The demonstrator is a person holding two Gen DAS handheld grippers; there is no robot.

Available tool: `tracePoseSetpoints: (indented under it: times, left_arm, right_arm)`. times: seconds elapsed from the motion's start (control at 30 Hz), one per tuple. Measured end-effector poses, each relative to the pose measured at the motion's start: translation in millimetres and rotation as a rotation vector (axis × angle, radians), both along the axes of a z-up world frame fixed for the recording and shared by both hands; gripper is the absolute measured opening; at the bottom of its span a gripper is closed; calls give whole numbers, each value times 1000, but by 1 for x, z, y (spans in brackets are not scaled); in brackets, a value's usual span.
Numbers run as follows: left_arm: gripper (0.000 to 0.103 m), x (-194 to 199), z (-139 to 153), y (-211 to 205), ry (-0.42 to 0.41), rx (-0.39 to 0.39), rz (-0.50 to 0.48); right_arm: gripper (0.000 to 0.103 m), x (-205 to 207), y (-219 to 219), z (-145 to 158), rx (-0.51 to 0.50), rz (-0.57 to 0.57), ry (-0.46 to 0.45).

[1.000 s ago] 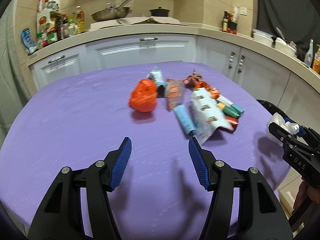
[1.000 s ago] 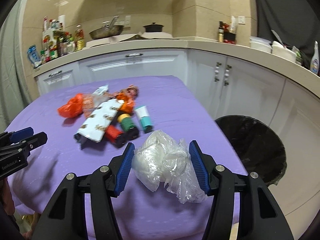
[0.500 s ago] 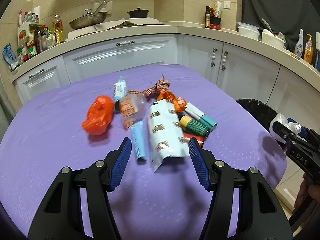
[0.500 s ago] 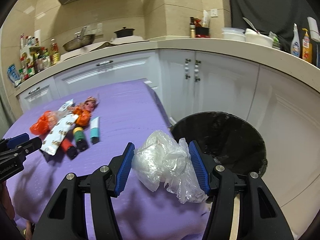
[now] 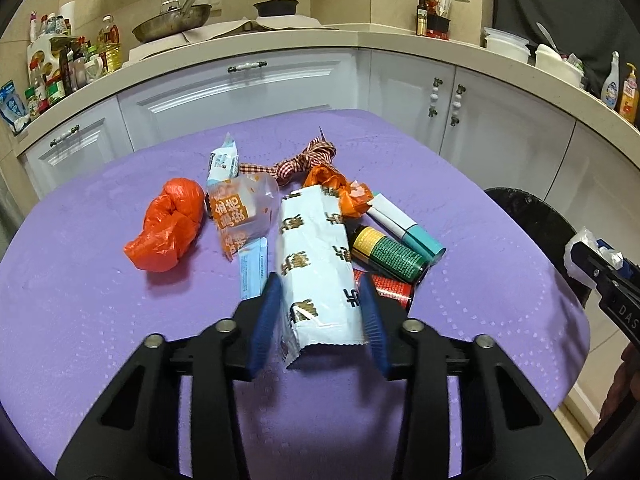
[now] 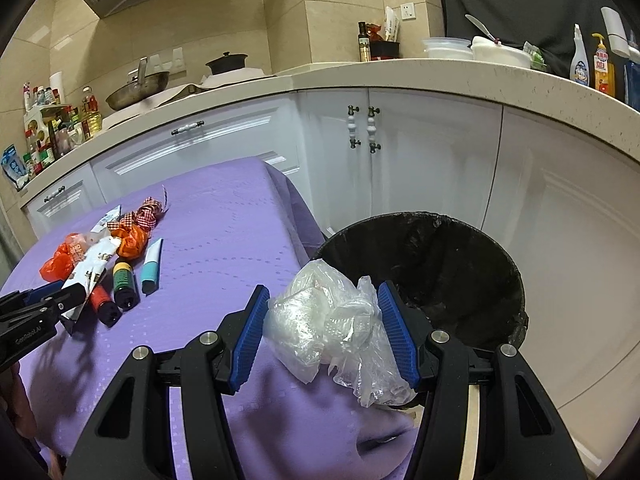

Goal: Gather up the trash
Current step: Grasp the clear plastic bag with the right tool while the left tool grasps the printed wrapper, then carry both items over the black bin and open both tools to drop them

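Trash lies on the purple table (image 5: pixel 100 320): a long white printed wrapper (image 5: pixel 316 264), an orange plastic bag (image 5: pixel 168 226), a green and yellow bottle (image 5: pixel 390 254), a red bottle (image 5: pixel 390 290), a white and teal tube (image 5: pixel 404 226). My left gripper (image 5: pixel 320 318) is open with its pads on either side of the white wrapper's near end. My right gripper (image 6: pixel 322 330) is shut on a crumpled clear plastic bag (image 6: pixel 332 320), held at the table's right edge beside the black trash bin (image 6: pixel 440 272).
A clear orange-printed packet (image 5: pixel 242 212), a blue and white sachet (image 5: pixel 222 162), a light blue packet (image 5: pixel 253 270), checked ribbon (image 5: pixel 304 162) and an orange wrapper (image 5: pixel 340 190) lie in the pile. White cabinets (image 6: pixel 400 152) and a cluttered countertop (image 5: pixel 280 40) curve behind.
My left gripper moved forward to straddle the white wrapper and its jaws have narrowed. My right gripper carried the clear bag rightward from over the table to the bin's edge.
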State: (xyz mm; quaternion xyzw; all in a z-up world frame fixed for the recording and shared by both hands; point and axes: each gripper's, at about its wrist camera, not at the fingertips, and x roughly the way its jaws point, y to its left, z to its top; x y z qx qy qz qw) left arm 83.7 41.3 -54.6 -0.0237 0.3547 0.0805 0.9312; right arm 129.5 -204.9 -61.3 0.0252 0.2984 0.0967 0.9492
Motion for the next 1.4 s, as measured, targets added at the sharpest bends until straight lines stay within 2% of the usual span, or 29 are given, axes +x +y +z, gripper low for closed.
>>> tracePoseSetpoints:
  times: [0.1, 0.2, 0.33, 0.47, 0.7, 0.9, 1.4]
  left_arm:
    - [26, -1, 0, 2, -10, -6, 6]
    - [23, -2, 2, 5, -22, -8, 12]
    - [22, -10, 9, 8, -49, -15, 17]
    - [22, -21, 21, 10, -95, 11, 22]
    - [22, -28, 31, 7, -119, 6, 2]
    - [22, -17, 40, -17, -129, -7, -75]
    - [22, 41, 47, -121, -130, -3, -321]
  right_arm:
    - [56, 2, 2, -1, -2, 3, 4]
    - [56, 1, 3, 0, -4, 5, 4]
    - [56, 0, 5, 2, -6, 7, -4]
    - [56, -3, 5, 4, -9, 9, -12]
    - [56, -7, 0, 12, -12, -10, -35]
    - [56, -6, -18, 21, -19, -56, -57]
    - [56, 22, -80, 28, -48, -186, -90]
